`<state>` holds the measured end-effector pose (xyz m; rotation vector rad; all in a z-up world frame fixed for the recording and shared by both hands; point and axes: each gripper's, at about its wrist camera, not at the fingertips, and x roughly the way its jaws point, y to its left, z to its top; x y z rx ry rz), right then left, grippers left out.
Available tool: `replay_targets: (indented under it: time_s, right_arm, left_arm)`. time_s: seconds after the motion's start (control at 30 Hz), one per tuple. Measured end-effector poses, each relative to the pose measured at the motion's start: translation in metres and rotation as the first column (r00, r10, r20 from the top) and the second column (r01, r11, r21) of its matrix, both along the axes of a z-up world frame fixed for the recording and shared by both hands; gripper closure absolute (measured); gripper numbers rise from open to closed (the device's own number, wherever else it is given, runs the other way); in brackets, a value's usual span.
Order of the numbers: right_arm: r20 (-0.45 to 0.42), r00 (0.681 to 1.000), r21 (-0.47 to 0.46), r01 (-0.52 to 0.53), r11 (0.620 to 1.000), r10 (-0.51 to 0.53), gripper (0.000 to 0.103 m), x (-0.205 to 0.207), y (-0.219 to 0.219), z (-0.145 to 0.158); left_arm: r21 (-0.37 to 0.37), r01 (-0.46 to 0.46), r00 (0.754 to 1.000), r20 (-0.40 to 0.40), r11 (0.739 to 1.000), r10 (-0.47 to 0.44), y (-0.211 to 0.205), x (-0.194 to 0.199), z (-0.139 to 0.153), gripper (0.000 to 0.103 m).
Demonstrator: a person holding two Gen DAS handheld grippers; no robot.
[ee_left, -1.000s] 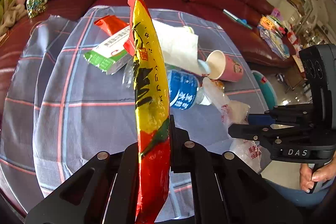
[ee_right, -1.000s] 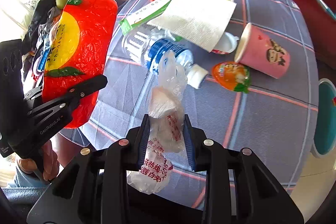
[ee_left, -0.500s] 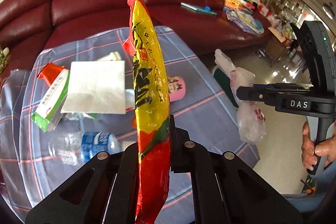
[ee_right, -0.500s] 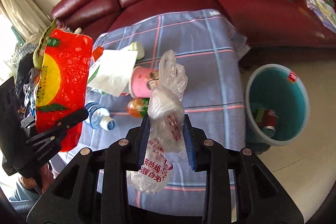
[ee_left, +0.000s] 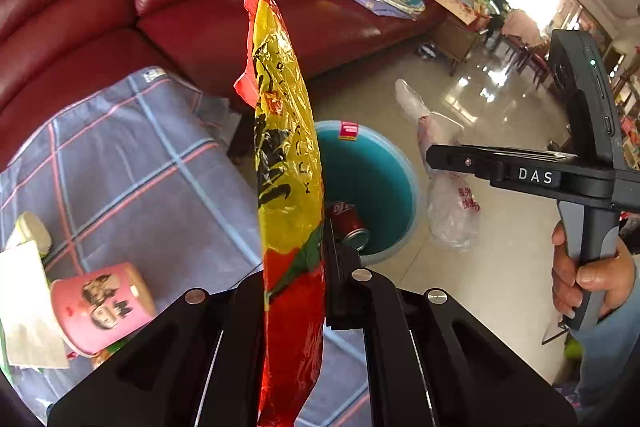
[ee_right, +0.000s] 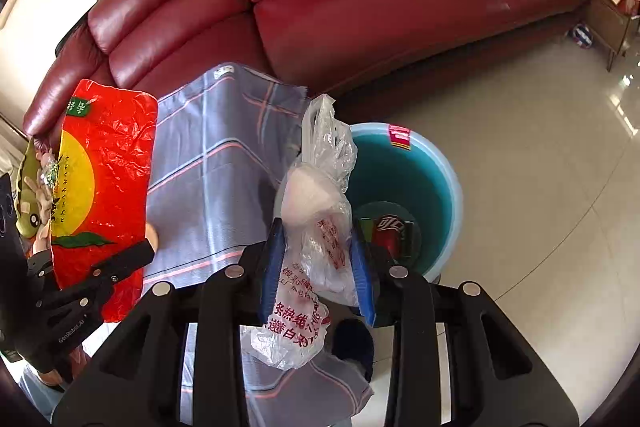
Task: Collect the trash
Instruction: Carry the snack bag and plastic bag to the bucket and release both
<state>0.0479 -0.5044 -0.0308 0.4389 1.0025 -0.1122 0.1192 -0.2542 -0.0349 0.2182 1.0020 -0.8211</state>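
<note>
My left gripper [ee_left: 294,267] is shut on a red and yellow snack bag [ee_left: 286,163], held upright; the bag also shows in the right wrist view [ee_right: 100,187]. My right gripper [ee_right: 318,251] is shut on a crumpled clear plastic bag [ee_right: 320,223], also seen in the left wrist view [ee_left: 448,211]. A teal trash bin [ee_left: 384,179] stands on the floor beside the table, with a red can [ee_left: 346,223] inside. It shows in the right wrist view too [ee_right: 432,179], just beyond the plastic bag.
A table with a grey plaid cloth [ee_left: 120,155] holds a pink paper cup [ee_left: 100,307], a white napkin [ee_left: 24,307] and a small white lid [ee_left: 32,231]. A red leather sofa [ee_right: 360,7] with books and papers runs behind. Tiled floor [ee_right: 540,167] lies right.
Both grippers have swung right, away from the table's litter toward the teal bin, each still holding its bag. The bin now sits close in front of both.
</note>
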Motion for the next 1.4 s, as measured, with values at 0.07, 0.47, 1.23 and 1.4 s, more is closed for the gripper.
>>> replay_targets:
  time_s: [0.07,0.47,1.23,1.4]
  right_arm:
    - [-0.018,1.0,0.016,0.014,1.0,-0.013,0.072,0.005,-0.013,-0.011]
    - [-0.088,0.994,0.057,0.076,0.995,-0.071,0.072,0.012,-0.06,-0.046]
    - [-0.104,0.994,0.06,0.044,0.997,-0.037,0.033,0.052,-0.045,-0.055]
    - [-0.105,0.994,0.061,0.041,0.997,-0.034,0.023,0.056,-0.035,-0.05]
  left_arm:
    - [0.009,0.02,1.0,-0.024,1.0,-0.02,-0.022,0.006,-0.013,0.097]
    - [0.062,0.084,0.985,-0.155,0.995,-0.073,-0.125,0.045,-0.081,0.096]
    - [0.059,-0.066,0.995,-0.072,0.996,0.07,-0.053,0.049,-0.061,0.006]
    - [0.051,-0.084,0.993,-0.078,0.995,0.088,-0.034,0.046,-0.055,0.005]
